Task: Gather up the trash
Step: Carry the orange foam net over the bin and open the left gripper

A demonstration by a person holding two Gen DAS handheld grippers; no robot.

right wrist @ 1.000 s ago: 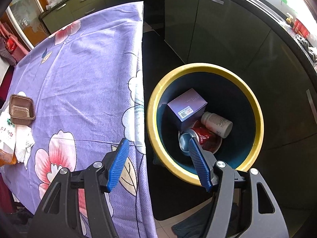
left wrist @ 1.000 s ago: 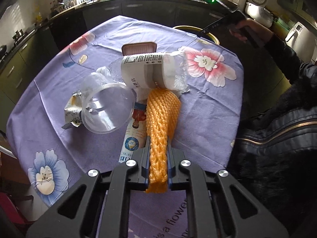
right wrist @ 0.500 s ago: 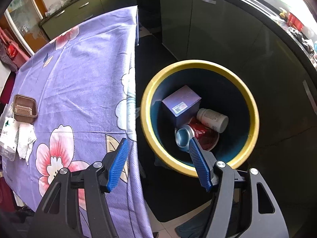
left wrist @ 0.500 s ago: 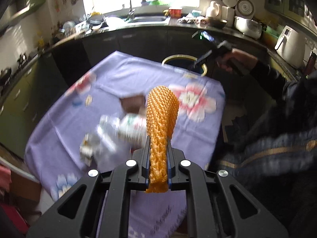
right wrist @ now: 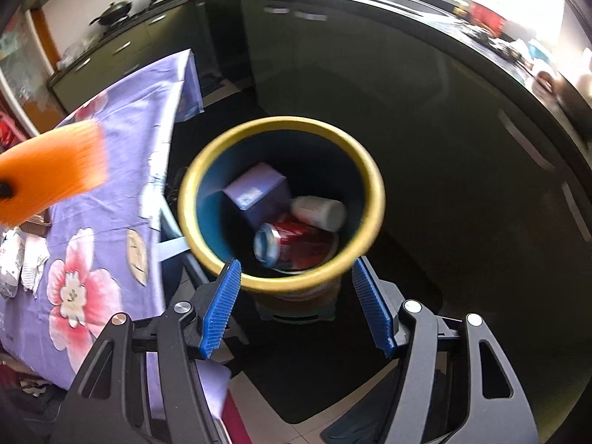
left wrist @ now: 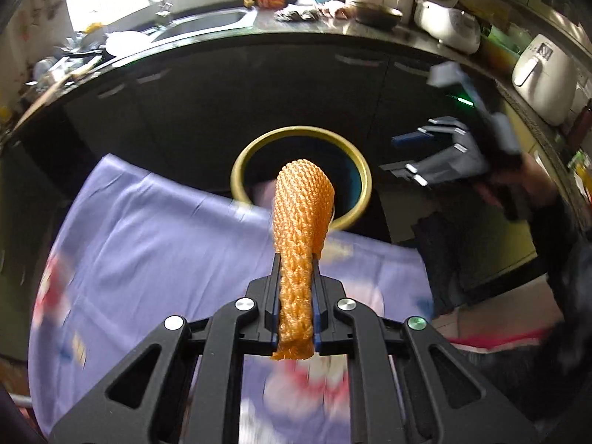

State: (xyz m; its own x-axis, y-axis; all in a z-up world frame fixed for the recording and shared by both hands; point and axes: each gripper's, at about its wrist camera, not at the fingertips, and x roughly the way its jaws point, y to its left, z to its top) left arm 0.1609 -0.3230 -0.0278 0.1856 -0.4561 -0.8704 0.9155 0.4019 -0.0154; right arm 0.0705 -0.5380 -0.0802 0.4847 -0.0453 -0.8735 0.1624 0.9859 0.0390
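My left gripper is shut on an orange foam net sleeve, which sticks up between the fingers. It hangs over the far edge of the purple flowered tablecloth, just short of the yellow-rimmed bin on the floor beyond. The right wrist view looks down into the bin, which holds a purple box, a white bottle and a red can. The net shows blurred at the left. My right gripper is open and empty above the bin's near rim; the left wrist view shows this gripper right of the bin.
Dark cabinets and a cluttered counter curve behind the bin. A person's dark sleeve fills the right side. White wrappers lie on the cloth at the left edge. Tiled floor lies below the bin.
My left gripper has carried the net from over the trash pile across the table to the bin side. My right gripper has drawn back a little from the bin, still open.
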